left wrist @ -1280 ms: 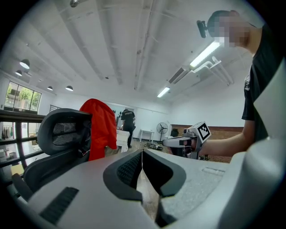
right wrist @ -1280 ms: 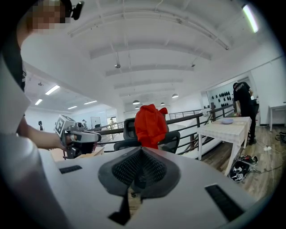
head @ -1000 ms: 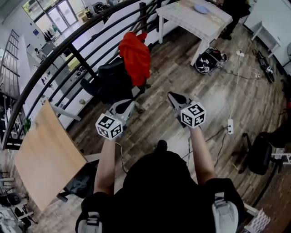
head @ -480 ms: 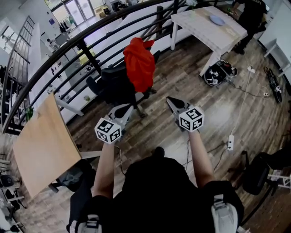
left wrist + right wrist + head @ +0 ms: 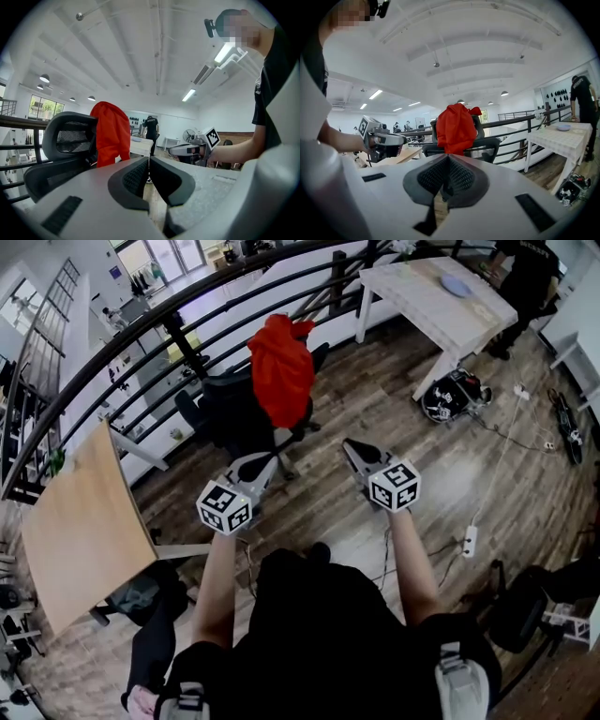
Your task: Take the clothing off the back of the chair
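A red garment (image 5: 279, 368) hangs over the back of a black office chair (image 5: 234, 413), which stands by the railing. It shows in the left gripper view as the red garment (image 5: 110, 132) on the chair (image 5: 65, 140), and in the right gripper view as the garment (image 5: 456, 128) on the chair (image 5: 485, 143). My left gripper (image 5: 265, 458) is shut and empty, a short way in front of the chair's seat. My right gripper (image 5: 351, 448) is shut and empty too, to the right of the chair. Neither touches the garment.
A dark metal railing (image 5: 169, 324) runs behind the chair. A wooden tabletop (image 5: 80, 531) lies at the left. A white table (image 5: 431, 292) stands at the far right with a person in black (image 5: 525, 268) beside it. A bag (image 5: 453, 395), cables and a power strip (image 5: 467, 540) lie on the wooden floor.
Both grippers have come a little nearer to the chair. The view has shifted, so the chair and garment sit slightly more central.
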`<state>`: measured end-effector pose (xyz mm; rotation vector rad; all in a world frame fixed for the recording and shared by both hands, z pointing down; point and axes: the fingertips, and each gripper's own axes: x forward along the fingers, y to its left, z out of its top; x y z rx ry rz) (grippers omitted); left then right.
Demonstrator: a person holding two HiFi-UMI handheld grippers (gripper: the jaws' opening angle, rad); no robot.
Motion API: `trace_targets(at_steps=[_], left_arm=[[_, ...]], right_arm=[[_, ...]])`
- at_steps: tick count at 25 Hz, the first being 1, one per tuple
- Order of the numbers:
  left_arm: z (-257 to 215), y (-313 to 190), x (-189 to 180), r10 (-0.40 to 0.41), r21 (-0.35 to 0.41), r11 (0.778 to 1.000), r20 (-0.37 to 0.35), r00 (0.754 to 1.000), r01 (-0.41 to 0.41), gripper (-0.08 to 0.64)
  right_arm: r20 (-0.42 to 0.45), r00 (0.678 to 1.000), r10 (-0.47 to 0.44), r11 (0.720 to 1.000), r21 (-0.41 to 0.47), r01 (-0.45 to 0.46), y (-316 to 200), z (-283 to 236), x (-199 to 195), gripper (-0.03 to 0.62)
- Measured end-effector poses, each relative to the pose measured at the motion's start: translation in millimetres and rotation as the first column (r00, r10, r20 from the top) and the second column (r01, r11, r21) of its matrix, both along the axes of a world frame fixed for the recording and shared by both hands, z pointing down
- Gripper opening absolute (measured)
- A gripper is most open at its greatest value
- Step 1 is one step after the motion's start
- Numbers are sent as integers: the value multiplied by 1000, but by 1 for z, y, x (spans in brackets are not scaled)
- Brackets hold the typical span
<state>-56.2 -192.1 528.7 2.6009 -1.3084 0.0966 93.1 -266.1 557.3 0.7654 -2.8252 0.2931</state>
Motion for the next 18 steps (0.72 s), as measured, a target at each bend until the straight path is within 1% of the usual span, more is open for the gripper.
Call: trace_targets(at_steps=[4,9,15,18], left_arm=[[0,-5,-3,-14,5,1000,-13,1000,15,4],[-3,-11,-6,-9,13,1000,-21,1000,10,5],[-3,-30,-24,-19,5,1000,-49,999,19,5],[-5,-41,-29,-8,9,1000,-59,998,8,5]], right_arm=[[-13,1000,-7,1000,0,7,-1,2,1,-2],[-21,1000,10,1000,0,-10,-8,-1,2,-2],[-25,1000,5,1000,25,-4,-22,-14,-18,-2],[-36,999,6,999,42,-4,-32,-22,-27,-2]])
